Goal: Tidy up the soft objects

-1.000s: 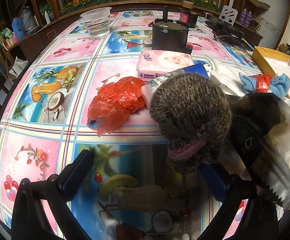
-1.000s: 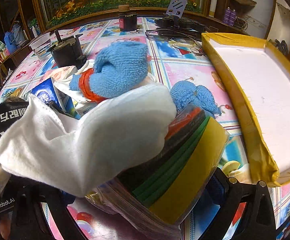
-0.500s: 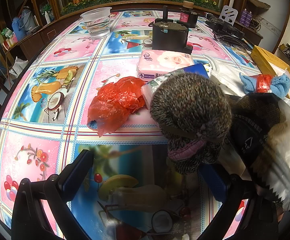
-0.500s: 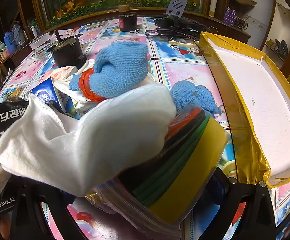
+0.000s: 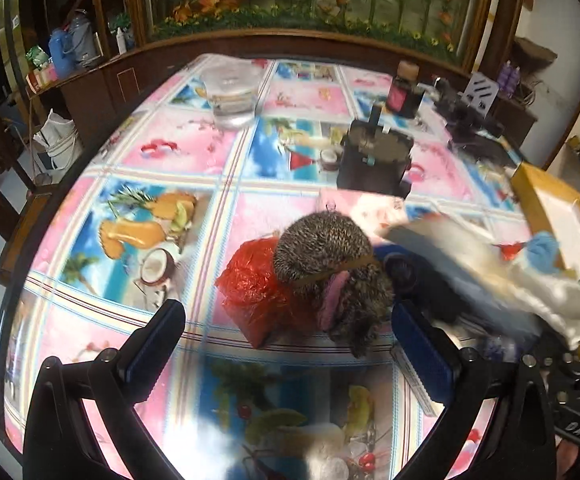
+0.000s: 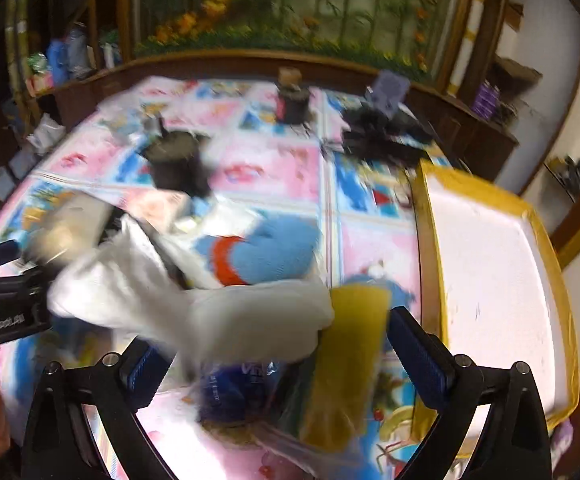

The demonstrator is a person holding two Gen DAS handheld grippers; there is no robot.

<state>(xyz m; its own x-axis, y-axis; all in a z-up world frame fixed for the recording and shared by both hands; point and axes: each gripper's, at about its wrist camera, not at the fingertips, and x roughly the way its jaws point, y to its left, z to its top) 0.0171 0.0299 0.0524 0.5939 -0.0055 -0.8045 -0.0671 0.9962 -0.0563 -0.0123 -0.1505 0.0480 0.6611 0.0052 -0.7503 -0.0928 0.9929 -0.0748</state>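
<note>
A speckled brown knit hat (image 5: 330,268) with a pink lining lies on the table beside a crumpled red plastic bag (image 5: 249,284). My left gripper (image 5: 285,344) is open just short of them. A white cloth (image 6: 193,304) drapes over a clear bag of coloured sheets (image 6: 342,360), between the wide-apart fingers of my right gripper (image 6: 269,352); whether they touch it is unclear. A blue towel with an orange band (image 6: 265,252) lies behind. The white cloth also shows blurred in the left wrist view (image 5: 490,276).
A yellow-edged white tray (image 6: 490,264) stands at the right. A black box (image 5: 374,160), a clear plastic tub (image 5: 233,96), a dark jar (image 5: 406,92) and black cables (image 6: 386,136) sit farther back. A pink tissue pack (image 5: 354,204) lies behind the hat.
Both grippers have pulled back and up, so the pile looks smaller and farther. The right wrist view is blurred with motion. The white cloth and bag of sheets shifted with the right gripper.
</note>
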